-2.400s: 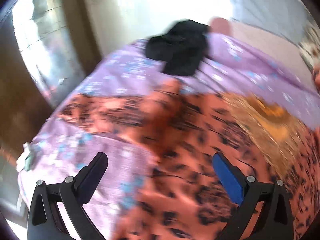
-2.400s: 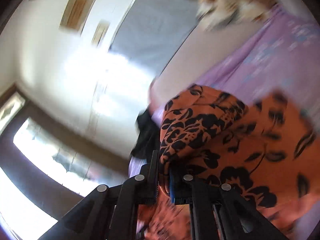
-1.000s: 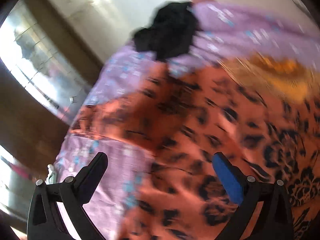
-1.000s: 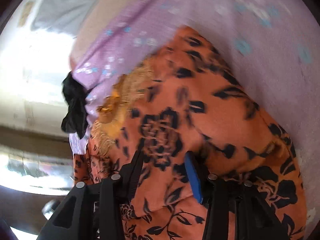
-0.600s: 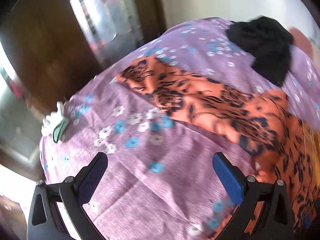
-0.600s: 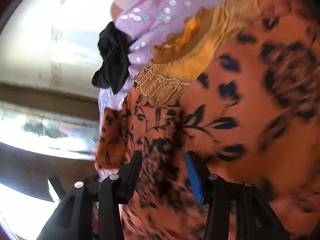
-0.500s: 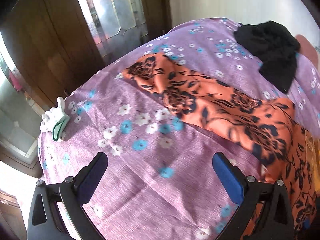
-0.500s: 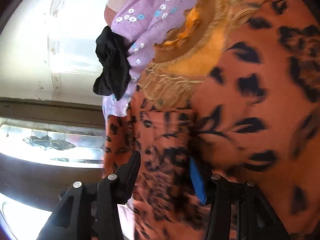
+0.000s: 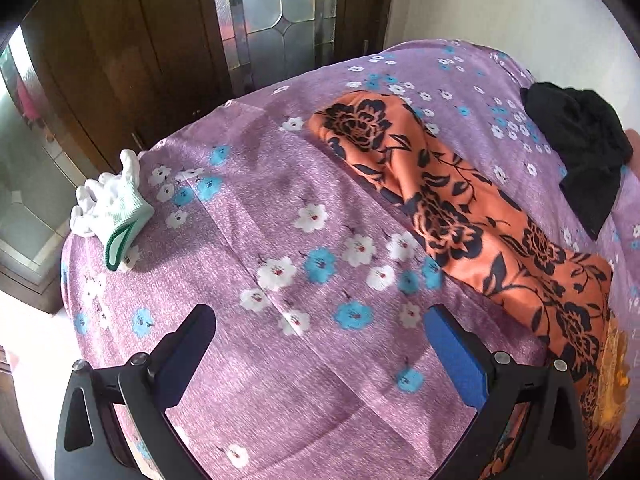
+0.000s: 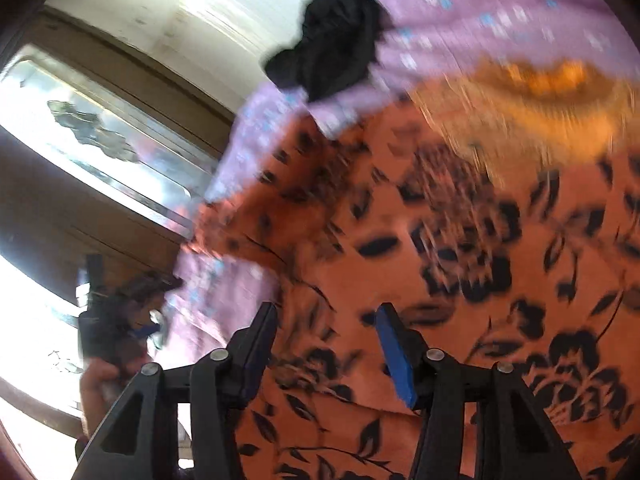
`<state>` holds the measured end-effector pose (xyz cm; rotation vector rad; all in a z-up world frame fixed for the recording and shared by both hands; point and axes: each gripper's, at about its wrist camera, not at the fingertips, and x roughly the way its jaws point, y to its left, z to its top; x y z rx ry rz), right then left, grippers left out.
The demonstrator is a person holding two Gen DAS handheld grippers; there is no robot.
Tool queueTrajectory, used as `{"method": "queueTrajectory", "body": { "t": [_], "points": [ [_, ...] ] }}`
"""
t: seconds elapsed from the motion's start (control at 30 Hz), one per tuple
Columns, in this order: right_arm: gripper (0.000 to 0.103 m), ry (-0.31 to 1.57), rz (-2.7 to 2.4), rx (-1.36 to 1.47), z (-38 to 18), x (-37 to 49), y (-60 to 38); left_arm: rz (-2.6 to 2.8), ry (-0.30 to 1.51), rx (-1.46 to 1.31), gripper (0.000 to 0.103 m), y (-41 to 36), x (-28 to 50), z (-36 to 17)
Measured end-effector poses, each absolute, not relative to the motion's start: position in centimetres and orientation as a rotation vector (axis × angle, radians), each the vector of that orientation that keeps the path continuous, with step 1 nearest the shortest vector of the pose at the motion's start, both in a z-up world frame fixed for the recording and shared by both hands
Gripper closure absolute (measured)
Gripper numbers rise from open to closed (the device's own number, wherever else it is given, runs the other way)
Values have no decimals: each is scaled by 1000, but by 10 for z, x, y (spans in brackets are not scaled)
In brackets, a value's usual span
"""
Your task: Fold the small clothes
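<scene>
An orange garment with black flowers (image 9: 452,208) lies on the purple flowered bed sheet (image 9: 280,208), one long sleeve stretched toward the far left. Its yellow embroidered neck (image 10: 540,84) shows in the right wrist view. My left gripper (image 9: 320,344) is open and empty above bare sheet, left of the garment. My right gripper (image 10: 326,336) is open and empty just above the garment's body (image 10: 440,240); that view is blurred.
A black garment (image 9: 580,148) lies bunched at the far right of the bed, also in the right wrist view (image 10: 332,40). A white and green glove (image 9: 108,212) lies near the left bed edge. Wooden doors with glass panes (image 9: 272,8) stand behind the bed.
My right gripper let go of the orange cloth and opened over the garment. My left gripper swung left, away from the garment, to over bare sheet.
</scene>
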<state>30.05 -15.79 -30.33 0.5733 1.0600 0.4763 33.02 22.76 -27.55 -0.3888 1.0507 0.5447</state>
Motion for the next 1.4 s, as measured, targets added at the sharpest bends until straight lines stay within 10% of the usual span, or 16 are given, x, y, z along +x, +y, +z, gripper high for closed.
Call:
{"method": "queueTrajectory", "body": {
  "t": [0.23, 0.47, 0.97, 1.03, 1.1, 1.4],
  "points": [
    [71, 967, 486, 456, -286, 293, -137, 439, 1001, -590, 1, 258, 329, -281],
    [71, 922, 518, 528, -321, 289, -141, 312, 993, -773, 29, 258, 361, -300],
    [69, 852, 559, 545, -324, 280, -145, 278, 899, -943, 30, 284, 414, -312],
    [69, 850, 561, 549, -324, 280, -146, 247, 890, -947, 48, 283, 421, -315],
    [69, 848, 564, 557, -324, 280, -146, 185, 925, -991, 95, 280, 431, -326],
    [69, 875, 566, 622, -320, 277, -159, 136, 803, -773, 98, 238, 425, -266]
  ]
}}
